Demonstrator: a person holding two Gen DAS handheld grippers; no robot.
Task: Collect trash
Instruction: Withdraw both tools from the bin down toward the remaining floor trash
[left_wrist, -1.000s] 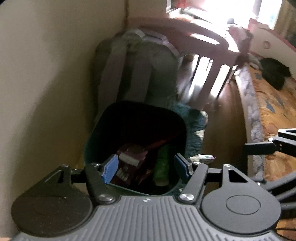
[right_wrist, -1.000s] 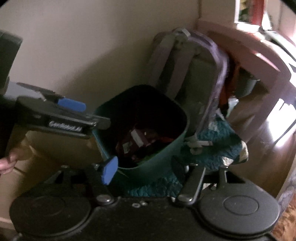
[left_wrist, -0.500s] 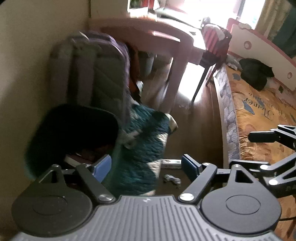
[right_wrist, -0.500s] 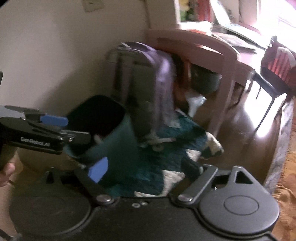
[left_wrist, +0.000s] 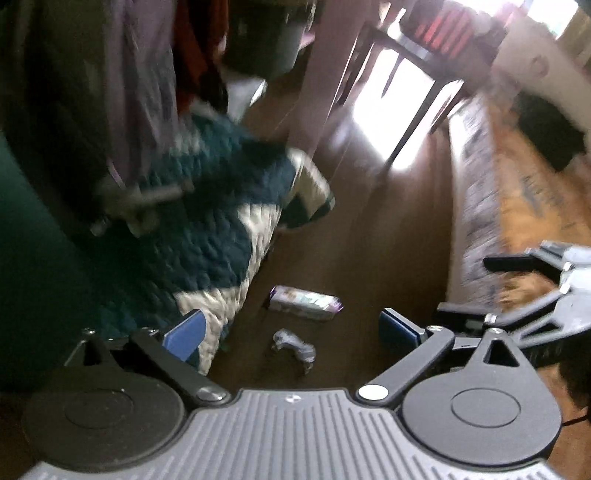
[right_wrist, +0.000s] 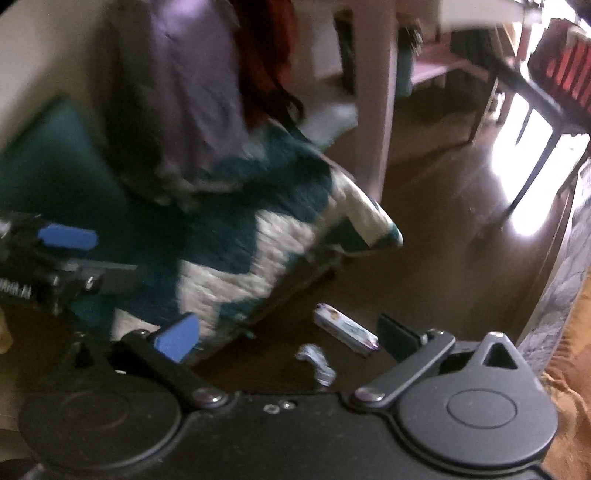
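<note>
Both grippers' jaws just opened wide, now over wrapper (left_wrist: 303, 302), bin left behind

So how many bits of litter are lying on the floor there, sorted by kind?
Flat packet wrapper: 1
Crumpled scrap of wrapper: 1
Total: 2, both on the bare brown floor beside the teal and white quilt.

On the floor (left_wrist: 388, 206), a flat packet (left_wrist: 304, 302) is found beside a crumpled wrapper (left_wrist: 295, 345) at its six o'clock; a quilt (left_wrist: 207, 229) is spread at nine o'clock.
</note>
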